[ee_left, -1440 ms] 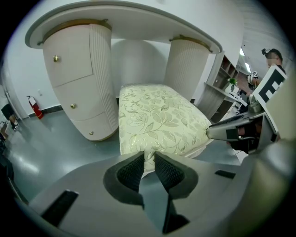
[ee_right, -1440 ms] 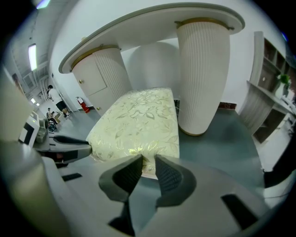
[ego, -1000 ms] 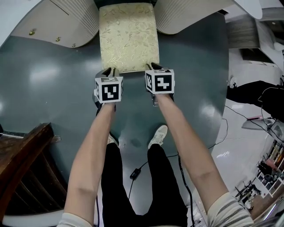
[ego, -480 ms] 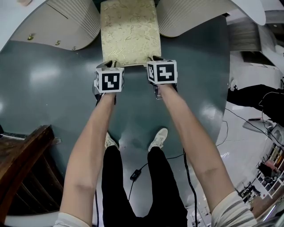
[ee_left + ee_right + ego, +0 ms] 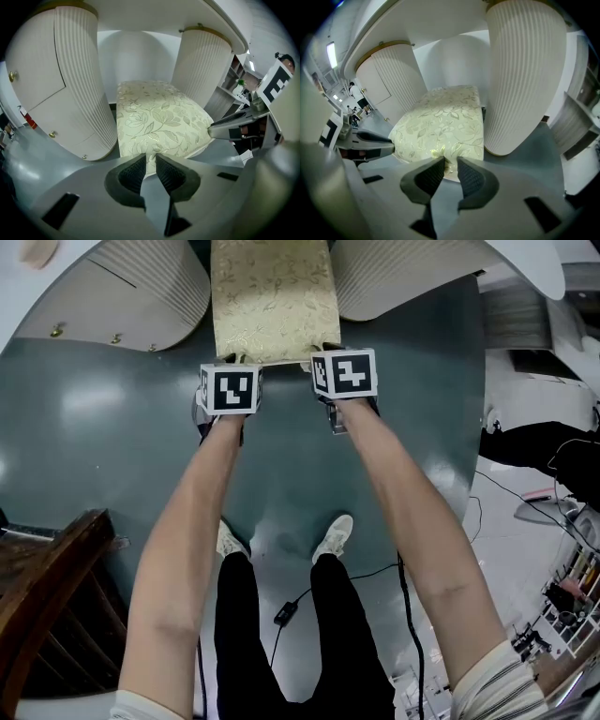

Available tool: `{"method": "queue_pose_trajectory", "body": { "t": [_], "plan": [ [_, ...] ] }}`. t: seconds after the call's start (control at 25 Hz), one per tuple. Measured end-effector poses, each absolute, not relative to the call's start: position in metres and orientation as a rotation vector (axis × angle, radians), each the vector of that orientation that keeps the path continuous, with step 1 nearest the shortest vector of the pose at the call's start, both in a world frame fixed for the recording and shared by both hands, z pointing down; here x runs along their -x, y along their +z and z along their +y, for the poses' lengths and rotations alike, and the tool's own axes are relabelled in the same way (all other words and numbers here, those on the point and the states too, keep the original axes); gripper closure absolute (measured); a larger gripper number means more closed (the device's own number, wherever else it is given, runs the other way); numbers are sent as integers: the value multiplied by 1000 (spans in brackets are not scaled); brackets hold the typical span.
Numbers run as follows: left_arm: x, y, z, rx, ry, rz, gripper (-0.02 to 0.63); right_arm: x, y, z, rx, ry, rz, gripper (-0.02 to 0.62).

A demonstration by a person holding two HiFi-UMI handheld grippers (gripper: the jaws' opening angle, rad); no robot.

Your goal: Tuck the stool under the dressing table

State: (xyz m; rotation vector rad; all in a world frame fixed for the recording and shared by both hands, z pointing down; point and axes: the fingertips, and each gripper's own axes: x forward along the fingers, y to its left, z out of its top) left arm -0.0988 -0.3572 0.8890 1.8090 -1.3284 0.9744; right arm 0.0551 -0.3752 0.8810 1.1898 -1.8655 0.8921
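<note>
left gripper (image 5: 149,161), right gripper (image 5: 451,165): both clamped on the stool (image 5: 272,298) cushion's near edge, its 7 and 5 o'clock | stool: sits farther toward 12 o'clock than 1 s ago | dressing table (image 5: 141,287) at 12 o'clock: tuck well along, more push likely

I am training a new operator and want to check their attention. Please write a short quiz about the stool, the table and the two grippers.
1. True or false: part of the stool is already under the dressing table.
2. What does the left gripper hold? A) a cup B) the near edge of the stool C) nothing
3. Fill in: the right gripper is ____ (open/shut) on the stool.

Key: 1 true; 2 B; 3 shut
</note>
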Motion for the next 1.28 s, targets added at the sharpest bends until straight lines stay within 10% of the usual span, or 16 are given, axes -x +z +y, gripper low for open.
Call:
{"method": "queue_pose_trajectory", "body": {
  "t": [1.28],
  "plan": [
    [105,852,-390,-1821,886,-1327,543,-52,847,-405,-1273,798,-1864,507]
  ]
}}
